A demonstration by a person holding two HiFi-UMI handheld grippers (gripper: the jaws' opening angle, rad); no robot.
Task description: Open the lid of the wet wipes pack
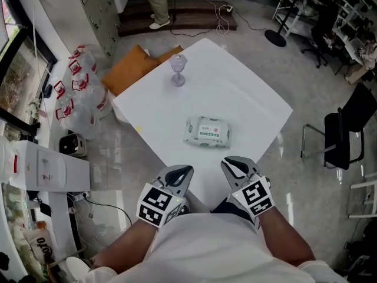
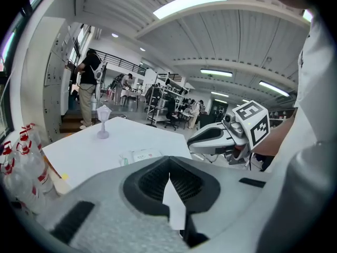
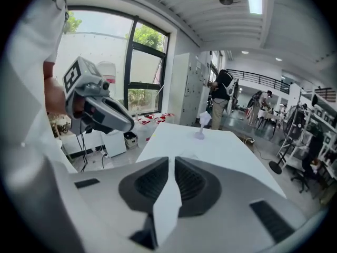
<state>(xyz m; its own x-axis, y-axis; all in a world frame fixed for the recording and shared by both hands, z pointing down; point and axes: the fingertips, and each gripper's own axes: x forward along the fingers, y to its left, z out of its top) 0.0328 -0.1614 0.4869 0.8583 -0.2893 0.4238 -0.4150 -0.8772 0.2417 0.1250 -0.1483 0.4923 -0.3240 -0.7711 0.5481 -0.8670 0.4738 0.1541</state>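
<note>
Directions are by the clock, with twelve o'clock straight ahead of the person holding the tools.

1. Square white table (image 1: 247, 93): stands cornerwise to the person, one corner pointing at six o'clock. Its top carries two items only.
2. Black folding chair (image 1: 347, 128): on the floor at three o'clock of the table, well apart from it.
3. Flat brown cardboard sheets (image 1: 132, 66): on the floor against the table's edge at ten o'clock.
4. Cluster of clear plastic water bottles with red caps (image 1: 82, 93): on the floor at nine o'clock, just beyond the cardboard.
5. Left grey two-jaw gripper (image 1: 181, 174): held over the table's near corner, at seven o'clock of the pack and apart from it. Its jaws are clenched tip to tip, with nothing between them.
6. Right grey two-jaw gripper (image 1: 234, 166): beside the left one, at five o'clock of the pack and apart from it. Its jaws stand released with a narrow slit between them, and the gap is empty.
7. White and green soft wet wipes pack (image 1: 207, 131): lies flat on the table top, toward the near corner, just ahead of both grippers. Its lid lies flat on the top face. Neither tool touches it.
8. Pale purple stemmed plastic cup (image 1: 178, 71): upright near the table's far corner, at eleven o'clock of the pack and well apart from it.
</note>
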